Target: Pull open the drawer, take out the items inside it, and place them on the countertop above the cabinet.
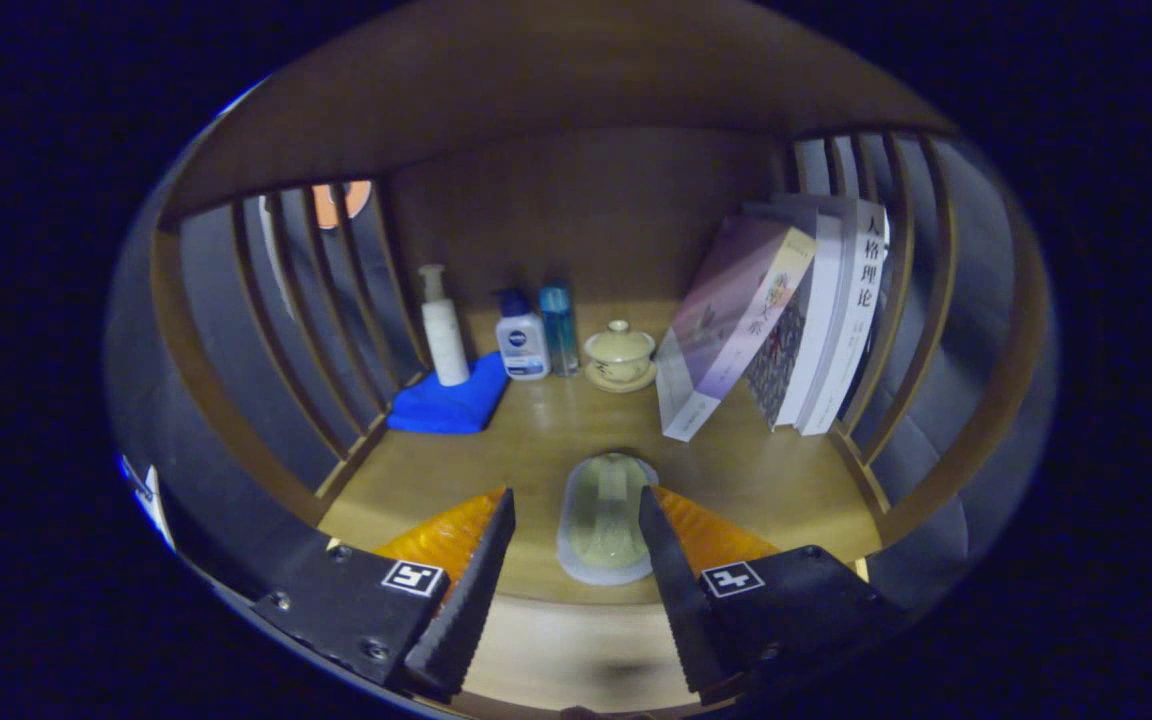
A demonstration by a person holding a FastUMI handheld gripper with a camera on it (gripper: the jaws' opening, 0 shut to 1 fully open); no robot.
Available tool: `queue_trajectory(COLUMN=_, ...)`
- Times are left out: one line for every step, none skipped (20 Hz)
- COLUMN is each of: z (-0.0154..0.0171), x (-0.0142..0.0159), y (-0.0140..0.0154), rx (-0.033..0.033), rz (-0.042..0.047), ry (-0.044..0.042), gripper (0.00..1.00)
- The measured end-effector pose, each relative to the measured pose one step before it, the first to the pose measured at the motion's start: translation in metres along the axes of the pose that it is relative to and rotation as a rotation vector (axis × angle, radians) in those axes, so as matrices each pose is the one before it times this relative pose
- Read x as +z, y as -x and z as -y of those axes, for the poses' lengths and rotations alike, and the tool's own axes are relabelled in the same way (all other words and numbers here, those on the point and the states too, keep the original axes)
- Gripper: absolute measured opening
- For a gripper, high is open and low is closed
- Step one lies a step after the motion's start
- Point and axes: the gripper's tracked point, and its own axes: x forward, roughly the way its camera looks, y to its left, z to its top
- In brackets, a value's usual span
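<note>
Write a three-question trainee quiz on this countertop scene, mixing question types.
1. True or false: the hand-held gripper is shut on the pale oval packet.
2. Which stands on the blue cloth? A) white pump bottle B) lidded tea bowl C) leaning books
3. Fill in: the tea bowl stands between the clear blue bottle and the ____.

Key:
1. False; the fingers are spread, with the packet lying between them on the countertop.
2. A.
3. Books.
</note>
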Motion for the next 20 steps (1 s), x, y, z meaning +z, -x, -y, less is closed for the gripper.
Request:
queue_trajectory(z=-0.0041, x=0.00046, y=0.01182, rx=0.01192, rz=0.01961, ry=0.01585, gripper=0.8)
queue_trajectory(z=-0.00147, x=0.00095, y=0.01298, rx=0.00618, rz=0.02264, ry=0.01339, gripper=0.8)
queue_trajectory(z=-0.00349, x=0.00283, y=0.01343, rx=0.01309, rz=0.02198, ry=0.01256, gripper=0.8)
queue_trajectory(z=-0.00236, x=0.00288, y=0.01112, rx=0.00481, rz=0.02233, ry=0.00608, gripper=0.8)
queue_trajectory(z=-0.00178, x=0.00419, y=0.01354, rx=0.00853, rz=0.02341, ry=0.00624, gripper=0.82)
queue_trajectory(z=-0.00076, x=0.00549, y=0.01356, rx=0.00292, rz=0.03147, ry=0.00492, gripper=0.83)
queue_trajectory(z=0.00012, x=0.00569, y=0.0142, rx=0.00326, rz=0.03016, ry=0.00697, gripper=0.89)
queue_trajectory(z=-0.00117, x=0.00718, y=0.01364, rx=0.00718, rz=0.03806, ry=0.00429, gripper=0.94)
queue_trajectory(z=-0.00113, x=0.00617, y=0.01571, rx=0.00377, rz=0.03737, ry=0.0055, gripper=0.99)
queue_trajectory(z=-0.00039, x=0.00609, y=0.01392, rx=0.00418, rz=0.03968, ry=0.00702, gripper=0.99)
queue_trajectory(z=-0.00143, x=0.00468, y=0.01443, rx=0.00413, rz=0.03608, ry=0.01139, gripper=0.99)
queue_trajectory(z=-0.0009, x=0.00246, y=0.01406, rx=0.00127, rz=0.03696, ry=0.01348, gripper=0.99)
queue_trajectory(z=-0.00259, x=0.0037, y=0.01399, rx=0.006, rz=0.03547, ry=0.01319, gripper=0.99)
queue_trajectory(z=-0.003, x=0.00037, y=0.01396, rx=0.00411, rz=0.02637, ry=0.01077, gripper=0.99)
queue_trajectory(z=-0.00329, x=-0.00005, y=0.01327, rx=0.00404, rz=0.02599, ry=0.00316, gripper=0.99)
queue_trajectory(z=-0.0042, x=-0.00203, y=0.01191, rx=0.00286, rz=0.01202, ry=0.00023, gripper=0.99)
queue_trajectory(z=-0.00471, x=-0.00296, y=0.01102, rx=0.00781, rz=0.01212, ry=-0.00686, gripper=0.99)
queue_trajectory(z=-0.00492, x=-0.00457, y=0.00794, rx=0.0061, rz=0.00683, ry=-0.00475, gripper=0.99)
queue_trajectory(z=-0.00302, x=-0.00458, y=0.00931, rx=0.00143, rz=0.00798, ry=-0.00863, gripper=0.99)
queue_trajectory(z=-0.00495, x=-0.00439, y=0.00557, rx=0.00998, rz=0.01215, ry=-0.00469, gripper=0.99)
